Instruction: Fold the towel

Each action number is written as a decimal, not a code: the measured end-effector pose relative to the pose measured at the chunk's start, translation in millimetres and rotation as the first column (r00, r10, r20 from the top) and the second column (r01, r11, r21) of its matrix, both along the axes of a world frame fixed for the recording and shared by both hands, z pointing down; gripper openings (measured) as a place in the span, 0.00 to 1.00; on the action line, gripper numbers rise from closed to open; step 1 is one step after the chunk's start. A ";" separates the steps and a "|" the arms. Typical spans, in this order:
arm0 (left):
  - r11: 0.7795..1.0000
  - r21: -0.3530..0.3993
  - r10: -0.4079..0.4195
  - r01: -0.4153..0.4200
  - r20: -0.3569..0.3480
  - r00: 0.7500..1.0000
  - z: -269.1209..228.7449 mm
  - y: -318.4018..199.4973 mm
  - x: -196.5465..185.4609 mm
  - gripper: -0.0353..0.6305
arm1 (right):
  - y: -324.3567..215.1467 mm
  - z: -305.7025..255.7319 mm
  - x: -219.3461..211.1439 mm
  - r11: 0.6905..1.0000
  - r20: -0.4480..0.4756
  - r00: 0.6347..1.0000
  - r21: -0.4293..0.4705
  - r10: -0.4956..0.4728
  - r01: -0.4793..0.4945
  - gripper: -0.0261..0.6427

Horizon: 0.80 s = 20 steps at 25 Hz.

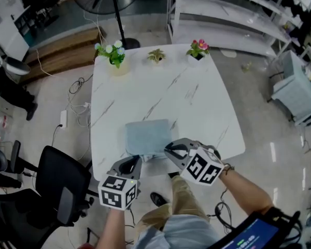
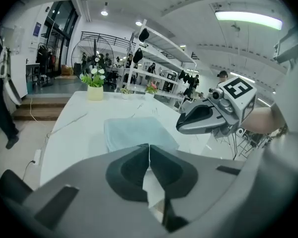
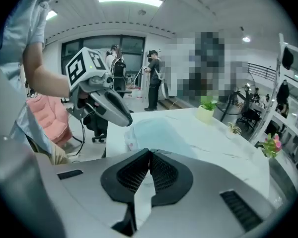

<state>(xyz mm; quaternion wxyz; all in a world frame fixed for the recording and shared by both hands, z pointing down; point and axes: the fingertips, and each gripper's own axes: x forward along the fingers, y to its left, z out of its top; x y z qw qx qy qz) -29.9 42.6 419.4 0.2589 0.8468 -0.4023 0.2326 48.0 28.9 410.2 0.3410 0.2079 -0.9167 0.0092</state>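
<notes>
Well back along the far edge of the white marble tabletop (image 1: 145, 90) stand three small pots. The left pot (image 1: 115, 65) holds white flowers, the middle pot (image 1: 156, 59) a small pale green plant, and the right pot (image 1: 196, 57) pink blooms. They stand apart from one another in a row.

The towel (image 1: 147, 136), light blue and already doubled into a rough rectangle, lies flat near the tabletop's near edge, a little left of centre. A small tag shows at its near corner in the right gripper view.

The left claw (image 2: 149, 148) has its jaws pressed together, with nothing seen between them; it sits just short of the towel's near left corner. The right claw (image 3: 149, 153) is likewise closed with no cloth visible in it, and in the head view it sits over the towel's near right corner.

Bare marble runs between the towel and the pots and on both sides of the towel. A black office chair (image 1: 59, 183) stands on the floor by the tabletop's near left corner, and metal shelving (image 1: 233, 9) lies beyond the far right.
</notes>
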 end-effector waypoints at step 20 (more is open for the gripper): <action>0.720 0.620 -0.238 0.310 -0.199 0.951 -295.9 37.9 -35.8 0.07 | 34.0 -267.0 5.8 0.855 0.590 0.750 0.185 0.297 -0.484 0.07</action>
